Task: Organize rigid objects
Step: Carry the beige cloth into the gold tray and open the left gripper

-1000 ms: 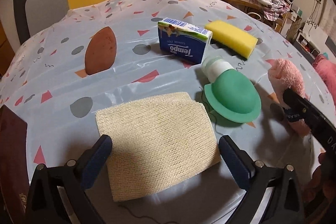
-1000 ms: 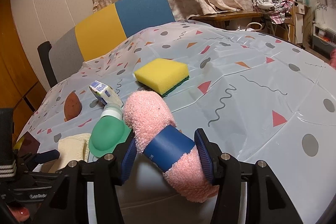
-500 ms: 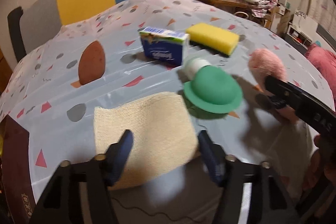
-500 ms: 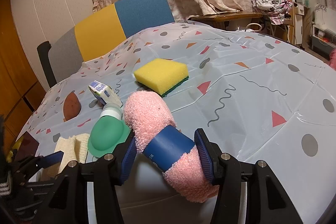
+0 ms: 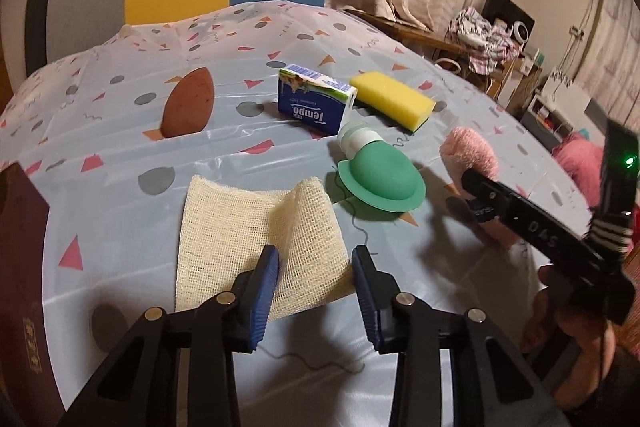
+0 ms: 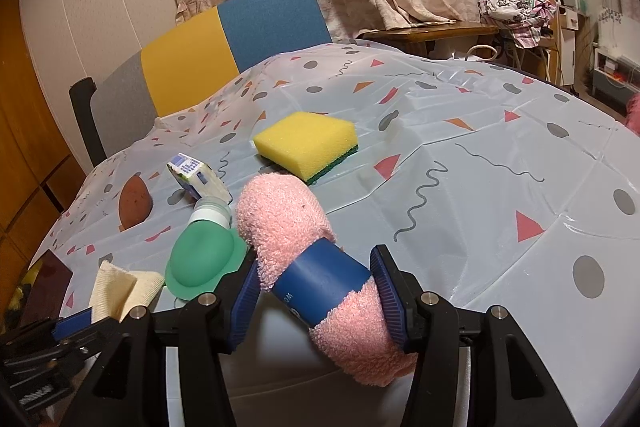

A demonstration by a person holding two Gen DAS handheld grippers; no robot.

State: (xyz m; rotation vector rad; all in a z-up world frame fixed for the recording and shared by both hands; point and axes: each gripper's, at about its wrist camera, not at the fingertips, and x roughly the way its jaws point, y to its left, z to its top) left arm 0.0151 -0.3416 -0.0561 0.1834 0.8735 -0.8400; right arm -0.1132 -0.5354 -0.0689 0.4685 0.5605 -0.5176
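Left gripper [image 5: 316, 279]: jaws closing, pinching the buckled cream mesh cloth [image 5: 256, 227]. Right gripper [image 6: 316, 291]: clamped across the pink towel roll [image 6: 320, 267]. Step: clearing soft items; next calls for lifting clear. Ahead lie green cap bottle [image 5: 380, 179], tissue pack [image 5: 316, 103], sponge [image 5: 392, 101]; bare tablecloth [image 6: 500, 187] rightward.

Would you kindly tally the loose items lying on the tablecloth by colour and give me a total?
Yellow: 1, the sponge
Blue and white: 1, the tissue pack
Brown: 1, the oval piece
Green: 1, the green-capped bottle
Cream: 1, the mesh cloth
Pink: 1, the rolled towel
Total: 6
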